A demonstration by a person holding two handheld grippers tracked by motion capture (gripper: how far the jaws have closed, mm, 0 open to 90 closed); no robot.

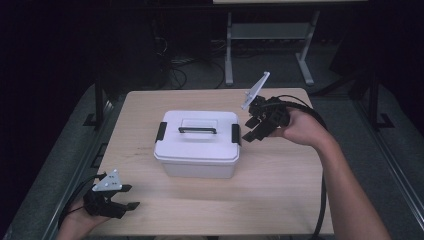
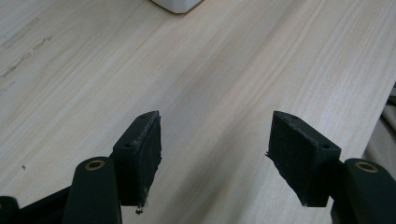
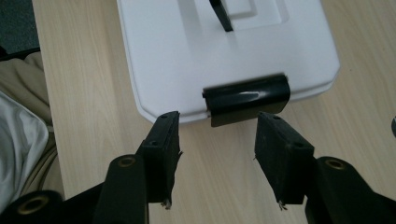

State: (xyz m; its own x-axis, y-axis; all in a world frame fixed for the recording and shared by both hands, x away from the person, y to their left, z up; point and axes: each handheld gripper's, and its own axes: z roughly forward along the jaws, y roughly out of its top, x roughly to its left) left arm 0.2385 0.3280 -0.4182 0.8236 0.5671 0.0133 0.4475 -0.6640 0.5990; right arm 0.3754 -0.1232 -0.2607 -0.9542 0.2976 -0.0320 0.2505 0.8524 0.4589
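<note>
The right gripper's fingers [image 3: 217,163] stand apart with nothing between them, and no pad touches anything. Just beyond their tips lies the black latch [image 3: 246,99] on the right end of the white box [image 1: 197,142]. Its long axis runs across the gap between the fingers, and it looks slightly wider than that gap. In the high view the right gripper [image 1: 254,131] sits just beside that right end of the box, pointing left toward the clasp. The box itself stands mid-table, lid on, with a black handle [image 1: 197,130] on top and a second latch [image 1: 161,131] on its left end. The left gripper [image 1: 127,200] rests at the near left corner of the table [image 1: 280,190], well apart from the box, its fingers [image 2: 148,154] likewise spread over bare wood. So the right hand is much the nearer, and the next move probably turns on this right-end clasp.
</note>
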